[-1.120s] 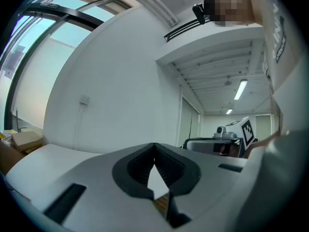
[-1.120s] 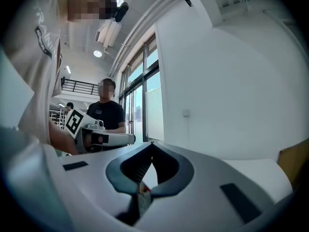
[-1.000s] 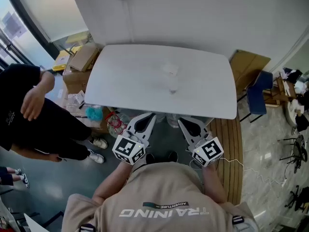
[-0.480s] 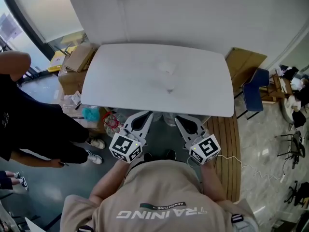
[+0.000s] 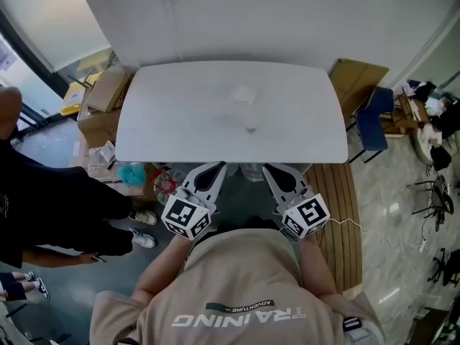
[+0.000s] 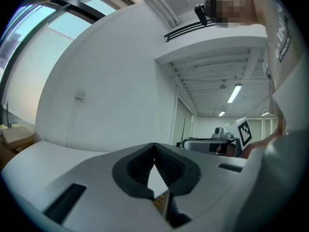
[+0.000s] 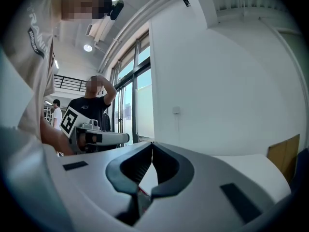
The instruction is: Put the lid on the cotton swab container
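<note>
Two small pale items sit near the middle of the white table (image 5: 172, 121): a squarish translucent one (image 5: 244, 94) and a small clear one (image 5: 250, 129) nearer me. They are too faint to tell container from lid. My left gripper (image 5: 215, 168) and right gripper (image 5: 272, 169) are held side by side just below the table's near edge, well short of both items. Both are shut and hold nothing. In the left gripper view the jaws (image 6: 154, 147) meet at the tips; the right gripper view shows its jaws (image 7: 152, 146) touching too. Neither gripper view shows the items.
A person in black (image 5: 43, 200) stands at the table's left side. Cardboard boxes (image 5: 104, 92) lie by the far left corner. A blue chair (image 5: 370, 124) and a wooden board (image 5: 356, 77) stand to the right. Bags (image 5: 133, 172) sit under the table's left edge.
The person at the left has raised an arm and drifted out toward the picture's left edge. Both grippers stay shut, in nearly the same place below the table edge.
</note>
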{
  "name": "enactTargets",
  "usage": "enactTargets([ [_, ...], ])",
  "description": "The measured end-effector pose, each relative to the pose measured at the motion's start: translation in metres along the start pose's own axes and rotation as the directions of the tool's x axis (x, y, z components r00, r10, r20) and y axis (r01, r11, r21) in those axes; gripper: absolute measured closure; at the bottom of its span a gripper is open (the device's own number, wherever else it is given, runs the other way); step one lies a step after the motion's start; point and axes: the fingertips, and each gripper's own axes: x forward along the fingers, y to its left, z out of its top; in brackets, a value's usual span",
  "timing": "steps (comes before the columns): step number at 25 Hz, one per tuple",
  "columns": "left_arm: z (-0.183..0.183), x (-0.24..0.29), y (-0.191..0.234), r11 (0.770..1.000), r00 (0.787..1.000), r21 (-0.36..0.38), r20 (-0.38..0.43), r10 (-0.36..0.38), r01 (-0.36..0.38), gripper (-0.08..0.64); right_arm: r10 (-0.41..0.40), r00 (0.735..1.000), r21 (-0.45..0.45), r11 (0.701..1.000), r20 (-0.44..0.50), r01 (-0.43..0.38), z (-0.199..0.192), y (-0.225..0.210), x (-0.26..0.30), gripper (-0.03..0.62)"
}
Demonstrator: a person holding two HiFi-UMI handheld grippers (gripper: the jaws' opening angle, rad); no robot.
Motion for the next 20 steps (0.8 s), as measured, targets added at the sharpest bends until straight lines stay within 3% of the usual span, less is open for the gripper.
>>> enactTargets([
  [6, -0.01, -0.002, 0.01, 0.997, 1.0, -0.08, 0.0, -0.007, 0.007, 0.548, -0.027, 1.0, 0.024, 0.999, -0.016, 0.027, -0.01, -0.005, 0.006, 0.575],
  [12, -0.01, 0.008, 0.023, 1.0, 1.0, -0.013, -0.012, 0.016, -0.017, 0.548, -0.004, 0.999, 0.016, 1.0, -0.05, 0.005, -0.02, -0.015, 0.028, 0.575],
  [20, 0.0, 0.082, 0.053, 0.999, 0.999, 0.003, 0.0, 0.054, -0.054, 0.548, 0.007, 1.0, 0.016, 1.0, -0.029, -0.007, -0.021, -0.097, 0.059, 0.575],
])
